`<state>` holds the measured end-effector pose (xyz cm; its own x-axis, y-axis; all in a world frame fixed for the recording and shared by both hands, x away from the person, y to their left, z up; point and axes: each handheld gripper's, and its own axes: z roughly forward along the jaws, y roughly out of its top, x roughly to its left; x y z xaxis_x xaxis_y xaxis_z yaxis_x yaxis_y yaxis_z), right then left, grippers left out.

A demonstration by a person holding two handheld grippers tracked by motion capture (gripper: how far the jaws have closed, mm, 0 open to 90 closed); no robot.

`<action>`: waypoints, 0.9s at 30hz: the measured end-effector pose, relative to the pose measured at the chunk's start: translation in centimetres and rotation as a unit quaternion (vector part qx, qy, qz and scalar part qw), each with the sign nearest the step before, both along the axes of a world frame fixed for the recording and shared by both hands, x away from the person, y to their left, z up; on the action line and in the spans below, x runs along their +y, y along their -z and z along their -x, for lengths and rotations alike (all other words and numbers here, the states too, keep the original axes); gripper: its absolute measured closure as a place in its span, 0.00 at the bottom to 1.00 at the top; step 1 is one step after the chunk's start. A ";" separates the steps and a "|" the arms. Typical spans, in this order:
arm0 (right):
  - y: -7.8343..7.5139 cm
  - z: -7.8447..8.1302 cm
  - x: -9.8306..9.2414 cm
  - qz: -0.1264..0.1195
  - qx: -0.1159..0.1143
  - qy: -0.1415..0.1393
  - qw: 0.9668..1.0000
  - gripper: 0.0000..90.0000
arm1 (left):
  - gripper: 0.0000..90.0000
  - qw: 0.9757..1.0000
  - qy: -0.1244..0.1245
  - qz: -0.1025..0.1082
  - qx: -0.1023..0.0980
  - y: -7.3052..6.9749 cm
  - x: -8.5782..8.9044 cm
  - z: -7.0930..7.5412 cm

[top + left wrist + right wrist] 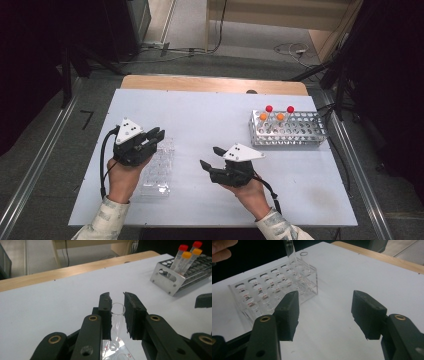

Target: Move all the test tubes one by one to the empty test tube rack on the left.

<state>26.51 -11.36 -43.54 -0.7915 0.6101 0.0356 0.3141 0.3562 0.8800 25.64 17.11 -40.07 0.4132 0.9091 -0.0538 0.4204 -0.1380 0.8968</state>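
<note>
Your left gripper (117, 312) has its jaws clamped narrow on a clear glass tube (117, 315), open mouth up, with the tube's lower end hanging over the clear acrylic rack (274, 290) at the left of the white surface (210, 115). From the right gripper view the tube comes down from the top edge above the rack's far corner; I cannot tell whether its tip has already entered a hole.

Judging from that, the step is seating the tube in a hole of the clear rack. Keep the tube upright and line its rounded bottom over one hole before you lower; a tilt would catch the tip on the hole's rim. Go down slowly and straight, and ease the grip only once the tube rests in the rack. Glass between hard pads can slip, so don't loosen early, and don't squeeze harder either.

Further right, your right gripper (212, 156) hovers just beside the rack with its jaws spread wide and nothing between them. Use it to steady the light rack if it threatens to slide, touching the wall only.

At the far right, the metal rack (287, 129) with its red- and orange-capped tubes (276, 114) stands well apart; leave it alone for now.
</note>
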 end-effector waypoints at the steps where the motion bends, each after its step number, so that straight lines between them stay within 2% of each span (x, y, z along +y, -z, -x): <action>1: 0.0 0.0 0.0 0.000 0.000 0.000 1.000 0.42 | 0.85 1.000 0.000 -0.005 0.003 0.2 -0.1 0.0; 6: 0.0 0.0 -0.1 0.001 -0.001 0.000 1.000 0.42 | 0.85 0.999 -0.006 -0.033 0.025 1.1 -0.7 -0.2; 10: 0.0 0.0 -0.1 0.002 -0.001 0.001 1.000 0.42 | 0.84 0.999 -0.009 -0.039 0.028 1.2 -0.8 -0.2; 15: 0.1 -0.1 -0.1 0.003 -0.001 0.004 1.000 0.42 | 0.79 0.999 -0.009 -0.034 0.028 1.2 -0.5 -0.2; 19: 0.0 -0.2 -0.3 0.007 -0.011 0.015 1.000 0.42 | 0.73 1.000 -0.003 -0.011 0.028 1.2 -0.3 -0.2; 21: 0.0 -0.5 -0.7 0.006 -0.015 0.030 0.999 0.42 | 0.70 1.000 0.001 0.001 0.029 1.1 -0.1 -0.2; 24: 0.0 -1.2 -1.7 0.011 -0.023 0.061 0.998 0.42 | 0.66 1.000 -0.002 0.000 0.028 1.0 -0.1 -0.1; 27: 0.2 -2.0 -2.7 0.044 -0.050 0.101 0.993 0.41 | 0.59 1.000 -0.007 0.000 0.025 1.0 -0.2 -0.1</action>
